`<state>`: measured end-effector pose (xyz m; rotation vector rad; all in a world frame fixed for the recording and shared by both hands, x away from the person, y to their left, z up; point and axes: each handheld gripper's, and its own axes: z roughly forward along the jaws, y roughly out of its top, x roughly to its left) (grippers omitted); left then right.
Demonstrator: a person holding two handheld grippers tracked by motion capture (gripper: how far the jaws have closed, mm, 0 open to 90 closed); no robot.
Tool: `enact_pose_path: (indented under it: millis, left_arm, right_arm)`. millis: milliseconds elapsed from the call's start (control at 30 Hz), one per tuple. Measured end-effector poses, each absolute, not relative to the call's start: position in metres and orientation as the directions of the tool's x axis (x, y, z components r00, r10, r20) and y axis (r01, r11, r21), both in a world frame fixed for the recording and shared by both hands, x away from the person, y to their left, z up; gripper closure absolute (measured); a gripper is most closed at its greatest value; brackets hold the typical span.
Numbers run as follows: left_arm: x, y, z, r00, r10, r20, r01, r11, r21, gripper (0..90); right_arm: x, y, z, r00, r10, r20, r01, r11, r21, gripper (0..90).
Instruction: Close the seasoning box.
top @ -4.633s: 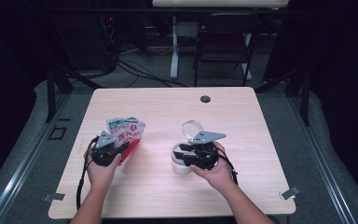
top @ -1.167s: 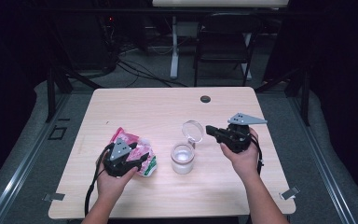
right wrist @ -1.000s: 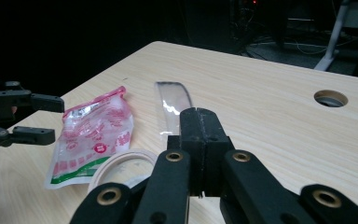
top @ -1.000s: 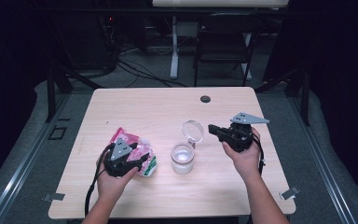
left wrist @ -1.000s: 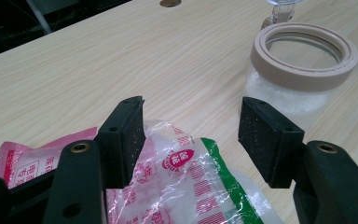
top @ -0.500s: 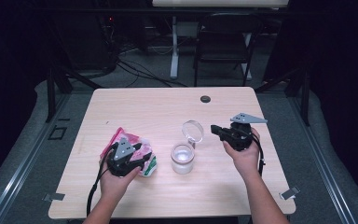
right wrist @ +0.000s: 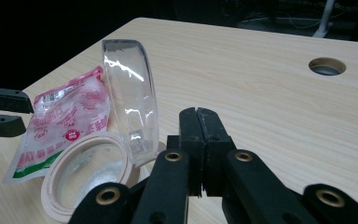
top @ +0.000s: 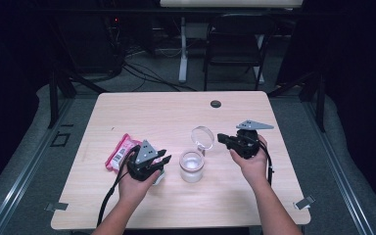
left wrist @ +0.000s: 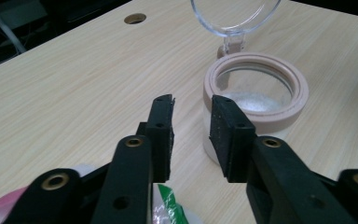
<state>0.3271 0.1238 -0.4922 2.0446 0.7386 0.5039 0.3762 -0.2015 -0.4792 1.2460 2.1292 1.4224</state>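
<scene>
The soft, light, crinkly packet (top: 121,152) lies at nine o'clock of the jar (top: 192,166) on the desk (top: 176,112); I'd pinch its edge with my left gripper (top: 160,159), whose empty jaws have just been narrowing, my right gripper (top: 223,139) being closed.

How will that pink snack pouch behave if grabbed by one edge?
The pink snack pouch is probably floppy: its thin film looks wrinkled and lies flat. It is likely light, and its glossy surface may be slippery between the jaws.
</scene>
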Motion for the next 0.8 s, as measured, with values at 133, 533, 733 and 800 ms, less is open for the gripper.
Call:
enact_pose_path:
  millis: [133,533,733,800]
  left_arm:
    - [0.333,0.119,-0.489,0.759,0.65,0.042,0.319,-0.427,0.846,80.2]
    - [0.345,0.101,-0.479,0.797,0.604,0.019,0.319,-0.447,0.836,89.6]
    - [0.351,0.091,-0.47,0.804,0.594,0.02,0.311,-0.449,0.838,89.9]
    - [0.353,0.087,-0.467,0.807,0.589,0.028,0.306,-0.459,0.834,89.9]
  right_arm:
    - [0.378,-0.198,-0.482,-0.587,0.78,0.216,0.501,0.141,0.854,89.2]
    - [0.381,-0.194,-0.482,-0.603,0.766,0.222,0.502,0.148,0.852,89.1]
    - [0.382,-0.192,-0.482,-0.611,0.76,0.22,0.503,0.158,0.85,89.0]
    - [0.382,-0.191,-0.481,-0.613,0.76,0.215,0.5,0.162,0.851,89.2]
